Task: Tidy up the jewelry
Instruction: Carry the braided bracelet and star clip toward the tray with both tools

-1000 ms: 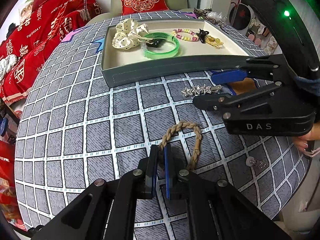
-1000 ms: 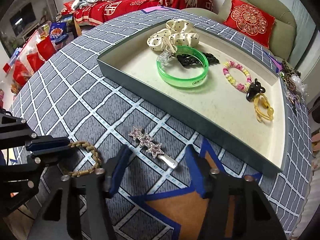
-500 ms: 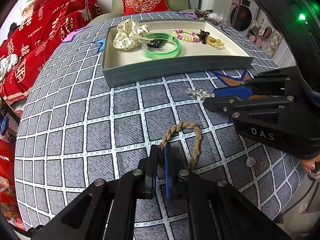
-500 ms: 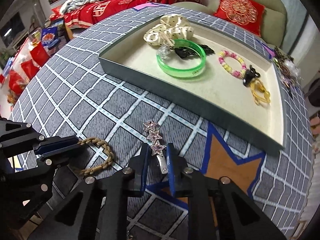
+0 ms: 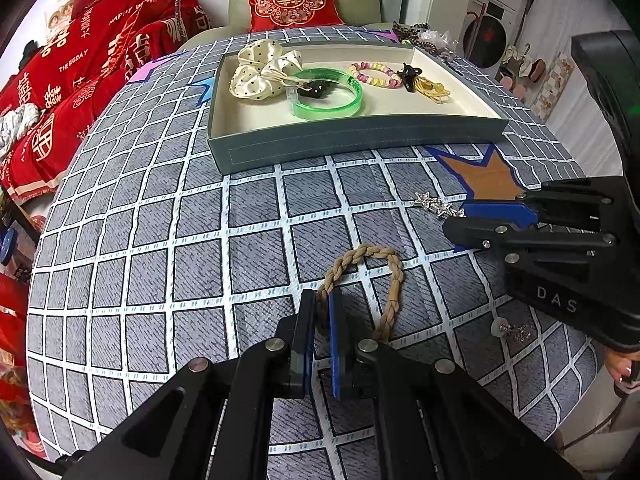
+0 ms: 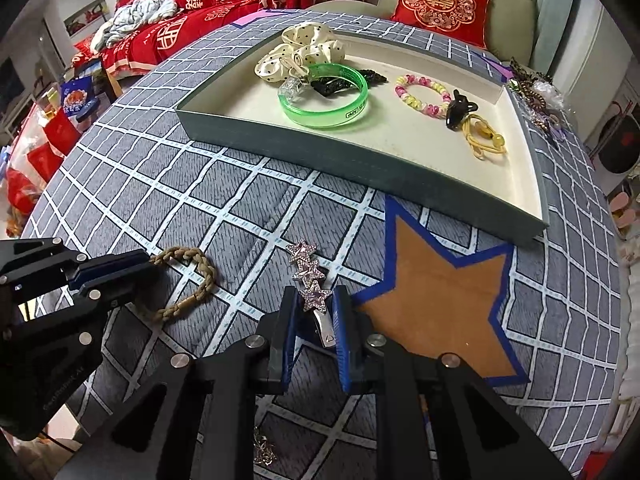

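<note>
Tan braided band [image 5: 362, 280]: I see its near left strand pinched between the pressed-together fingers of my left gripper [image 5: 322, 320]; the rest of the loop lies on the cloth toward 1 o'clock from the tips.
Left gripper from the other side: in the right wrist view it sits at 9 o'clock [image 6: 116, 270], blue pads closed on the end of the band [image 6: 188, 280].
Star hair clip [image 6: 310, 280]: three sparkly stars in a row on a metal clip; my right gripper [image 6: 314, 312] has it between its blue pads, squeezed at the nearest star, the other stars sticking out toward 12 o'clock.
Right gripper in the left wrist view: at 3 o'clock [image 5: 460, 220], with the clip's stars [image 5: 438, 205] poking out of its tip.
Tray [image 6: 400, 172]: grey outside, cream inside, at 12 o'clock from both grippers, well apart from the band and the clip.
In the tray: a cream dotted scrunchie [image 6: 300, 54], a green bangle [image 6: 326, 98], a pink and yellow bead bracelet [image 6: 420, 94], a black claw clip [image 6: 458, 110], a yellow hair tie [image 6: 486, 138].
Cloth [image 5: 160, 240]: grey squares with white lines; an orange star with blue edging [image 6: 440, 296] at 2 o'clock of the right gripper.
Small item: a silvery piece [image 5: 512, 330] on the cloth under the right gripper's body; I cannot tell what it is.
</note>
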Motion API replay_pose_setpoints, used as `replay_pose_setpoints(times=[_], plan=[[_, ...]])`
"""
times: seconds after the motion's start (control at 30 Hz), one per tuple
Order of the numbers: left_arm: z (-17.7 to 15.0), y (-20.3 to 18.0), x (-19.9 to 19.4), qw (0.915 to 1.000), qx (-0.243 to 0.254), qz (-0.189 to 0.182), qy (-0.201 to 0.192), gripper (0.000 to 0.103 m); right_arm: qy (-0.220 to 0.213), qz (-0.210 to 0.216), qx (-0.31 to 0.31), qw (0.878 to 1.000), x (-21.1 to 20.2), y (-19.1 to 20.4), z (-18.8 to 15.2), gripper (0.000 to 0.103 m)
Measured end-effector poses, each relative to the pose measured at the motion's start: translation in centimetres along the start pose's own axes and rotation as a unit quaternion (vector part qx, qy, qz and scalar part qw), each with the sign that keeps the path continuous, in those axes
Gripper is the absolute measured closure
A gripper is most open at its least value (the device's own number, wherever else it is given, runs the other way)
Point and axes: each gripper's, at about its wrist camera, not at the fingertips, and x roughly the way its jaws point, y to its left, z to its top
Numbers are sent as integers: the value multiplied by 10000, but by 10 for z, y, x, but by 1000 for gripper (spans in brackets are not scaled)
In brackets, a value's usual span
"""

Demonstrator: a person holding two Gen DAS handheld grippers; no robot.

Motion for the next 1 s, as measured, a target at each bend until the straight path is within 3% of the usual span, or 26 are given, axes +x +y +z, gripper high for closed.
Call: replay_pose_setpoints(times=[0.17, 0.67, 1.0], plan=[[-2, 2, -2, 9999, -78, -63, -15, 89, -68, -70, 122, 9999, -1, 2, -2, 84], [-2, 6, -15, 9996, -162, -96, -192, 89, -293, 238, 962, 9946, -31, -26, -24, 84], [16, 10, -43, 9986, -211, -71, -489, 89, -453, 391, 1397, 9884, -46, -49, -26, 84]])
